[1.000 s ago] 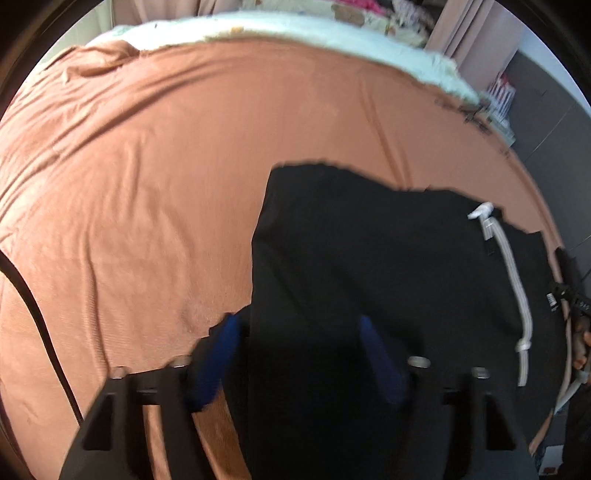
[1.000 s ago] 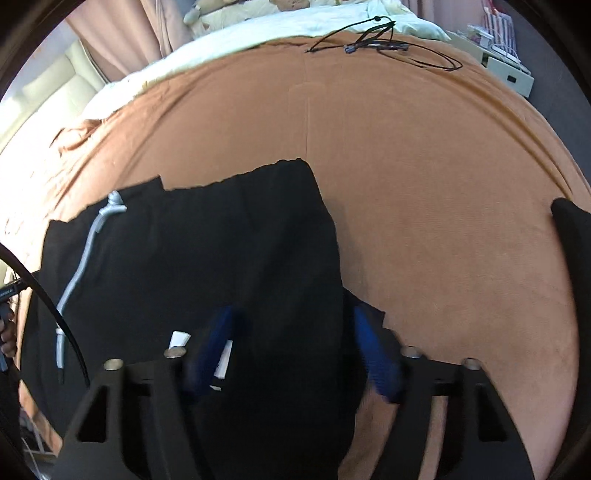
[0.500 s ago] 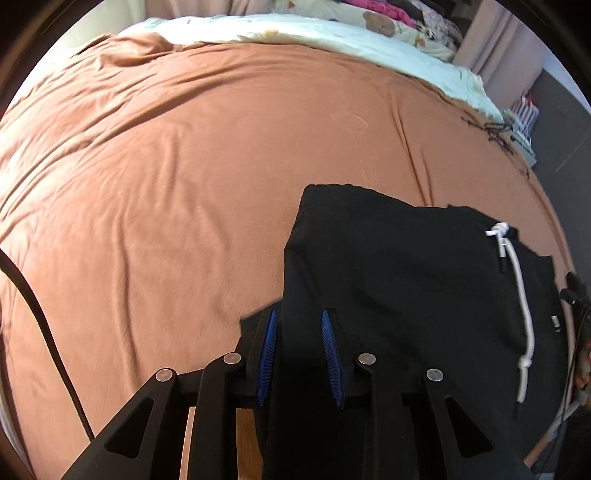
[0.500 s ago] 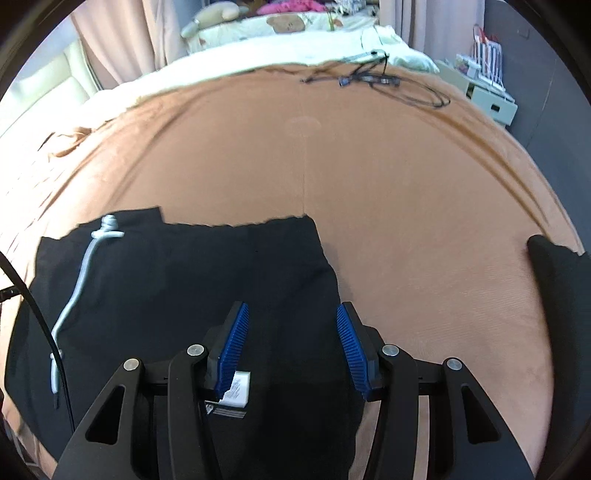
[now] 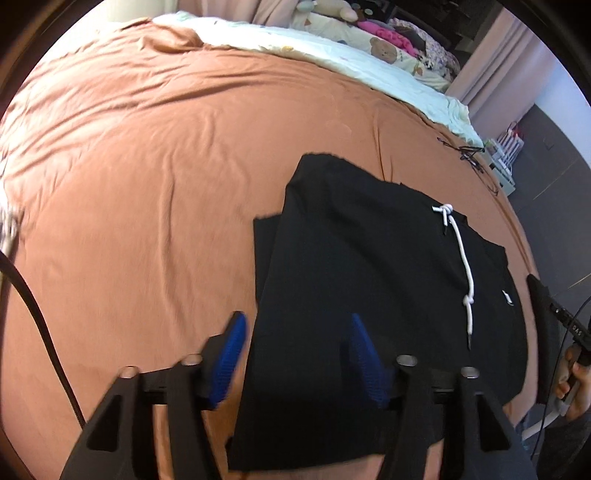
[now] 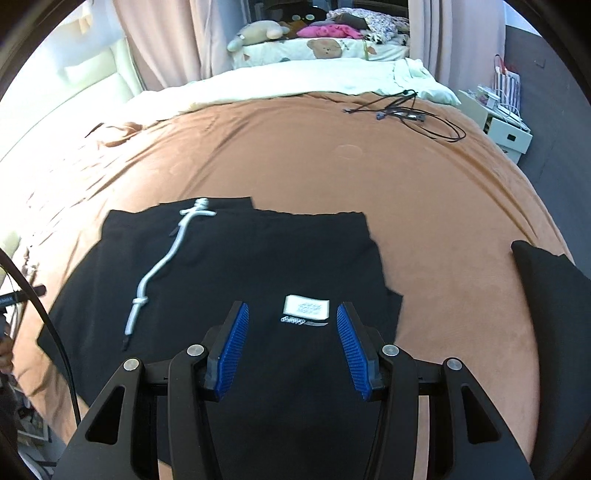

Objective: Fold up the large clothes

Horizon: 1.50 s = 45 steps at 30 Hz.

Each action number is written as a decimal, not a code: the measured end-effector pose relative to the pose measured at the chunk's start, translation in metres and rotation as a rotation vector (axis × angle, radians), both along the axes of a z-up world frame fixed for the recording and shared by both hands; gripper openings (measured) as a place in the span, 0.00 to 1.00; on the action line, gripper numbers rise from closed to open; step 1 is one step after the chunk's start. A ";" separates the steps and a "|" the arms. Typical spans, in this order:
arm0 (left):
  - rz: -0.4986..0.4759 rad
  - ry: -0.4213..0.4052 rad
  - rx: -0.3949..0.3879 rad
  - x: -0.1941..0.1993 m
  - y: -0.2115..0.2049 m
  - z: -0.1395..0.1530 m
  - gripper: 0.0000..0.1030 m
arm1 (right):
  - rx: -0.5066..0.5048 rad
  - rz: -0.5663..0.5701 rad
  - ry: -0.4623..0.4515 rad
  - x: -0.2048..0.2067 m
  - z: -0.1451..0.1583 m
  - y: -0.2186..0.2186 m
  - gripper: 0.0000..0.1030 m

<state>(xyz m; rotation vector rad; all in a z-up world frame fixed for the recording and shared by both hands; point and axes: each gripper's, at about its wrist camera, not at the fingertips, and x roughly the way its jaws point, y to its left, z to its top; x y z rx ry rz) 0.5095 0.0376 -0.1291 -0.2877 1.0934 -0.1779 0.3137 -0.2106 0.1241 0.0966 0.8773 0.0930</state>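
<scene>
A black garment [image 5: 369, 266] with a white drawstring [image 5: 463, 258] lies folded flat on the orange-brown bed sheet [image 5: 147, 184]. My left gripper [image 5: 297, 325] hovers over the garment's left edge; its jaws are opening and the blue pads [image 5: 229, 350] stand wide apart, pressing on nothing. In the right wrist view the same garment [image 6: 240, 258] shows a white label [image 6: 306, 307] and the drawstring [image 6: 166, 258]. My right gripper [image 6: 291, 314] hangs open above the label, with only flat cloth below its pads.
A cream duvet [image 6: 295, 81] and plush toys [image 6: 258, 35] lie at the bed's far end. Black cables [image 6: 406, 114] rest on the sheet at far right, beside a white box [image 6: 509, 133]. Another dark cloth [image 6: 550, 295] sits at the right edge. A hand [image 5: 576, 384] shows at lower right.
The left gripper closed narrowly on the garment's edge, then spread wide and let go. Both grippers rose and drew back, so the garment lies farther off and the label shows.
</scene>
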 end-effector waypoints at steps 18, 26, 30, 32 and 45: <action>0.099 0.025 -0.190 -0.073 0.048 -0.025 0.83 | 0.069 0.181 0.119 -0.021 -0.028 0.042 0.47; 0.105 0.078 -0.317 -0.057 0.048 -0.040 0.78 | 0.046 0.188 0.185 -0.012 -0.062 0.039 0.47; 0.105 0.138 -0.334 -0.055 0.044 -0.056 0.70 | 0.057 0.216 0.173 -0.007 -0.057 0.048 0.47; 0.113 0.161 -0.359 -0.059 0.047 -0.064 0.69 | 0.057 0.243 0.161 -0.006 -0.053 0.060 0.47; 0.104 0.188 -0.370 -0.053 0.036 -0.080 0.41 | -0.095 0.384 0.199 0.012 -0.079 0.125 0.36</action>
